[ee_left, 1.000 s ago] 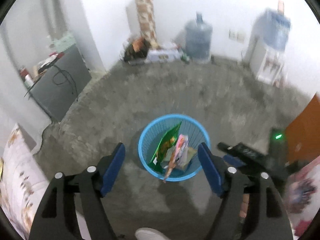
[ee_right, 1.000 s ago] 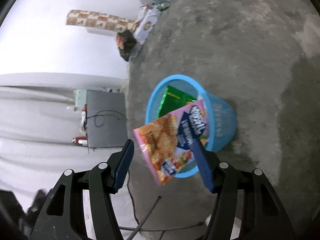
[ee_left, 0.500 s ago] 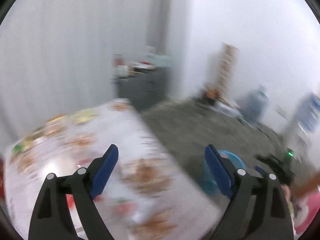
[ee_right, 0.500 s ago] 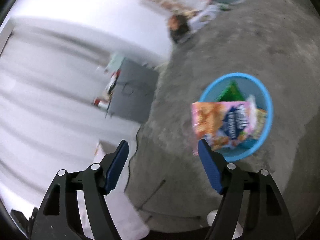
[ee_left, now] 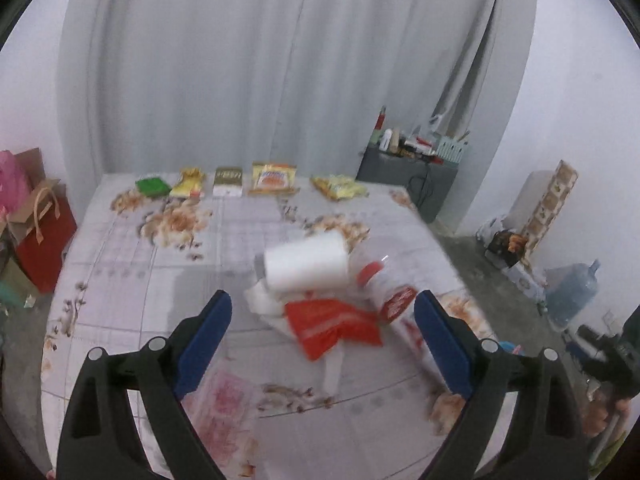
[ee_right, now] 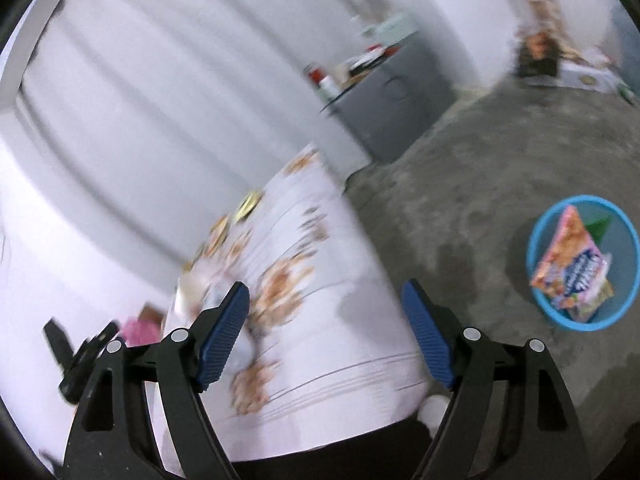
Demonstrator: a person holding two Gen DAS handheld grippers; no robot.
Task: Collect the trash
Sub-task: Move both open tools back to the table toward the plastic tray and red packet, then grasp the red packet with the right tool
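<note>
My left gripper [ee_left: 322, 344] is open and empty above the flower-patterned table [ee_left: 160, 280]. Just ahead of it lie a red plastic bag [ee_left: 332, 322], a white paper roll [ee_left: 306, 266], crumpled white paper [ee_left: 262, 304] and a clear bottle with a red label [ee_left: 390, 292]. Several snack packets [ee_left: 274, 178] line the table's far edge. My right gripper [ee_right: 326, 330] is open and empty over the table's edge [ee_right: 332, 360]. The blue basket [ee_right: 586, 262] stands on the floor at the right and holds the pink snack packet [ee_right: 568, 260] with other wrappers.
A grey cabinet [ee_left: 406, 178] with bottles stands by the curtain. Red and brown paper bags [ee_left: 38, 236] sit left of the table. A water jug [ee_left: 572, 296] and boxes are on the concrete floor at the right.
Both grippers swung from the basket to the table. The pink snack packet, in front of my right gripper before, now lies in the basket.
</note>
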